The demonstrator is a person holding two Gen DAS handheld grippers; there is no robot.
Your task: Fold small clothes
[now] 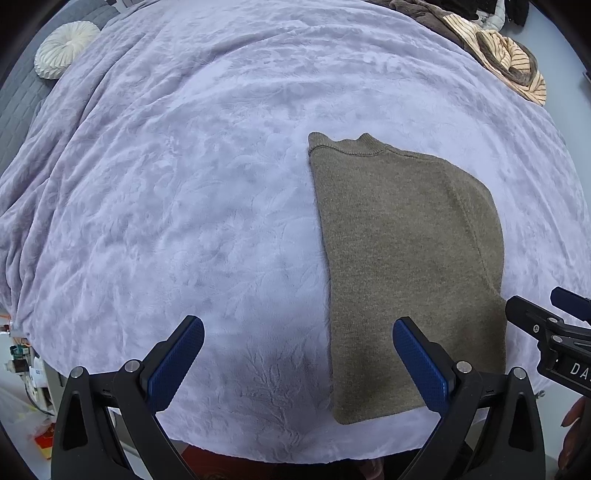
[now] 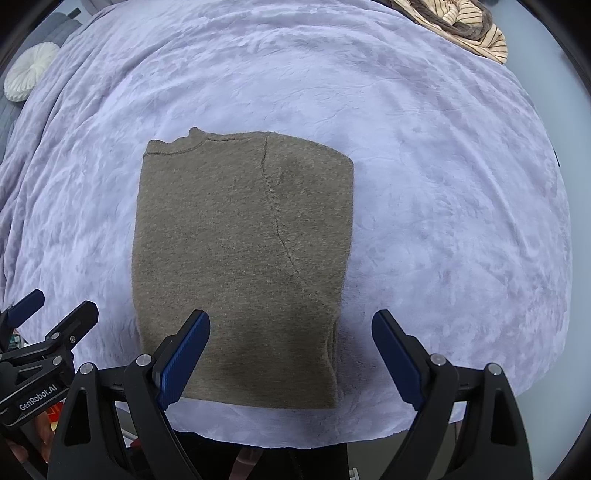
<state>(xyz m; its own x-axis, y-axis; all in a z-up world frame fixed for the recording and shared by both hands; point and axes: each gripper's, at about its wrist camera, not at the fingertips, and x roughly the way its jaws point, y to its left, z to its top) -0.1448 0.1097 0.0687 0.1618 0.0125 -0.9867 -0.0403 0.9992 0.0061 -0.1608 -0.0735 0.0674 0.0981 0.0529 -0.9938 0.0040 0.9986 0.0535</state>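
Left gripper (image 1: pixel 297 354): jaws wide apart, holding nothing, above the blanket's near edge.
Right gripper (image 2: pixel 291 354): jaws wide apart, empty, above the sweater's near end.
Sweater (image 2: pixel 240 258): olive knit, folded flat, near the near edge of the lavender blanket (image 2: pixel 443 184).
Striped clothes (image 1: pixel 506 55): heaped at the far right corner.

- We see one brown sweater (image 2: pixel 240 258), folded.
- We see one purple blanket (image 2: pixel 443 184).
- We see one round white pillow (image 1: pixel 66 48).
- We see two grippers (image 1: pixel 295 354) (image 2: pixel 291 350).

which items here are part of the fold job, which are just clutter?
Job:
- olive knit sweater, partly folded, flat on the lilac blanket
- left tool, open
- right tool, open

Clutter:
- striped clothes pile, far corner
- round white cushion, far left
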